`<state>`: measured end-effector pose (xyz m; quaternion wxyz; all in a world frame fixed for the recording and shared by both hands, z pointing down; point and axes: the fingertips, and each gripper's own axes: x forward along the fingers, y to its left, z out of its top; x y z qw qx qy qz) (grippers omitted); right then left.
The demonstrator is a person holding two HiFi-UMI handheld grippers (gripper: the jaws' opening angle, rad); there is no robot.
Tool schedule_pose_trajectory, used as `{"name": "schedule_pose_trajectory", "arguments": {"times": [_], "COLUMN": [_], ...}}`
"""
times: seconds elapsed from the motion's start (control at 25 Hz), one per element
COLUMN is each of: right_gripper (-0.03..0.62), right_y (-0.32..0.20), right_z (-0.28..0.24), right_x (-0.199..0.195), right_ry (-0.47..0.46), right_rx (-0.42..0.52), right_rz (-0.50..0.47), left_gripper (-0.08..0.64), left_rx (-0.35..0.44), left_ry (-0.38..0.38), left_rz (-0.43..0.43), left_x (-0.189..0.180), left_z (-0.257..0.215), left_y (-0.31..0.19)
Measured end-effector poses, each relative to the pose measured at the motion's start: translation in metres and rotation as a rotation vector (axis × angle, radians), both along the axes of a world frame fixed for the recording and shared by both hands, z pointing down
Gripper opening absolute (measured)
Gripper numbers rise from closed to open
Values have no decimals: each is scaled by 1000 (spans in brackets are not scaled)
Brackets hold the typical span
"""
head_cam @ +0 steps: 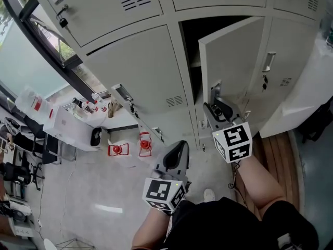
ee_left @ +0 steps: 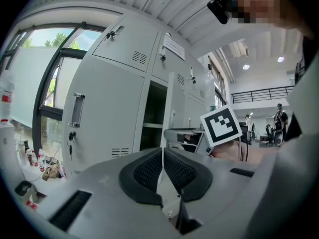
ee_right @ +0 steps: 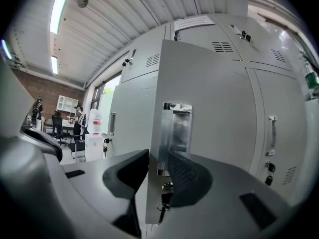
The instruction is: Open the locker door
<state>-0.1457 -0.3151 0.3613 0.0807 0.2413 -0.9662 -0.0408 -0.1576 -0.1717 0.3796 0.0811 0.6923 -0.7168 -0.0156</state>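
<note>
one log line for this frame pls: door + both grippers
locker door: partway open | right gripper: clamped on door edge by handle | left gripper: shut, empty, touching nothing

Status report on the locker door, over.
Left gripper shut, empty. Right gripper clamped on locker door edge. Door partly open. Nothing seen blocking swing.

Indoor workplace, part office and part industrial hall; a bank of grey metal lockers stands beside a tall window; ribbed metal ceiling with strip lights; brick wall; office chairs; an upper-level railing.
</note>
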Motion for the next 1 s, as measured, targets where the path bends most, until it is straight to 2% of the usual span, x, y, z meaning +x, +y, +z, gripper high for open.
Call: {"name": "schedule_pose_trajectory", "arguments": {"times": [0.2,0.56,1.0], "right_gripper": [179,199,202], "right_y": [9,11,16], "right_z": [1,1,1], "right_x": [19,45,78], "right_ry": [17,53,42], "right_rx": [15,10,-29], "right_rz": [33,181,286], "left_gripper": [21,21,22], "left_rx": [7,9,9], "left_ry": [-4,0,18], "left_rz": [70,197,245], "left_x": [13,22,17], "left_z": [-3,-6,0], "left_y": [-2,12,33]}}
